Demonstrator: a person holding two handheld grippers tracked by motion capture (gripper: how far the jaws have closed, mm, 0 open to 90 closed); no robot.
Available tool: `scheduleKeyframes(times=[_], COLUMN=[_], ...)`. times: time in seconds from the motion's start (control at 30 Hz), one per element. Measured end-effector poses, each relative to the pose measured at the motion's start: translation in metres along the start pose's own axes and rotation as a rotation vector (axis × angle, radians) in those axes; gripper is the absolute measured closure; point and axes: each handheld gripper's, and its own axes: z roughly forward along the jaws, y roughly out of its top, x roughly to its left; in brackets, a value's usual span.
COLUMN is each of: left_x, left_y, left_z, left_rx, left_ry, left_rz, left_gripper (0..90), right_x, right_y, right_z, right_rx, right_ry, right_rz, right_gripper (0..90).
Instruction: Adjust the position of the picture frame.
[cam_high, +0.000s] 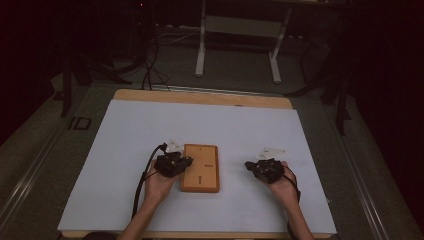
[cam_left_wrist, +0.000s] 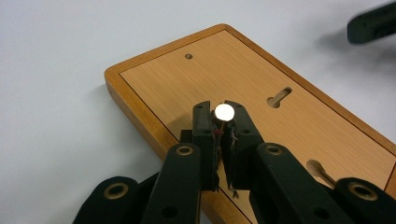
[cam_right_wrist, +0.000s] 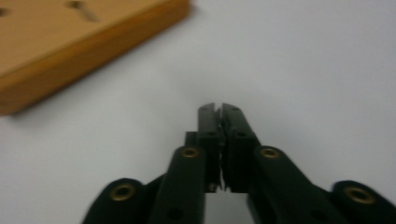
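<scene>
Wooden board (cam_high: 200, 168) lies flat, back face up, near middle of white sheet (cam_high: 125, 130), just beside left gripper (cam_high: 181, 162). Judged rigid, moderately heavy, smooth finish possibly slippery; best hold across long edges. Left gripper view: jaws pressed together on small white disc (cam_left_wrist: 224, 111) over board; keyhole slots (cam_left_wrist: 279, 97) plain. Right gripper (cam_right_wrist: 219, 108) view: jaws pressed together, nothing between, over bare sheet, well apart from board.
</scene>
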Motion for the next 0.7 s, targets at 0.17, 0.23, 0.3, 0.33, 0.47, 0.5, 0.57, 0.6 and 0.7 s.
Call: scheduleKeyframes(times=[0.17, 0.23, 0.3, 0.33, 0.47, 0.5, 0.57, 0.6, 0.7], left_x=[0.000, 0.000, 0.001, 0.001, 0.004, 0.005, 0.005, 0.005, 0.005], left_y=[0.000, 0.001, 0.001, 0.001, 0.001, 0.001, 0.002, 0.002, 0.003], left_z=[0.000, -0.001, -0.002, -0.002, -0.004, -0.003, -0.003, -0.003, -0.003], left_rx=[-0.001, -0.002, 0.002, 0.001, -0.002, -0.002, -0.003, -0.003, -0.013], left_ry=[-0.004, -0.007, -0.009, -0.009, -0.017, -0.021, -0.030, -0.030, -0.021], left_rz=[-0.006, -0.009, -0.007, -0.008, -0.020, -0.025, -0.032, -0.032, -0.036], left_gripper=[84.6, 84.6, 84.6, 84.6, 84.6, 84.7, 84.7, 84.6, 84.6], right_x=[0.019, 0.025, 0.032, 0.035, 0.047, 0.049, 0.053, 0.053, 0.056], right_y=[0.008, 0.009, 0.009, 0.009, 0.010, 0.011, 0.012, 0.012, 0.014], right_z=[0.009, 0.013, 0.017, 0.019, 0.028, 0.029, 0.032, 0.032, 0.034], right_rx=[-0.014, -0.018, -0.019, -0.013, 0.007, 0.009, 0.010, 0.010, 0.003], right_ry=[0.091, 0.126, 0.161, 0.172, 0.208, 0.216, 0.238, 0.238, 0.252], right_rz=[-0.024, -0.023, -0.020, -0.022, -0.042, -0.045, -0.049, -0.049, -0.051], right_gripper=[89.8, 89.8, 89.8, 89.8, 89.8, 89.9, 89.8, 89.8, 89.9])
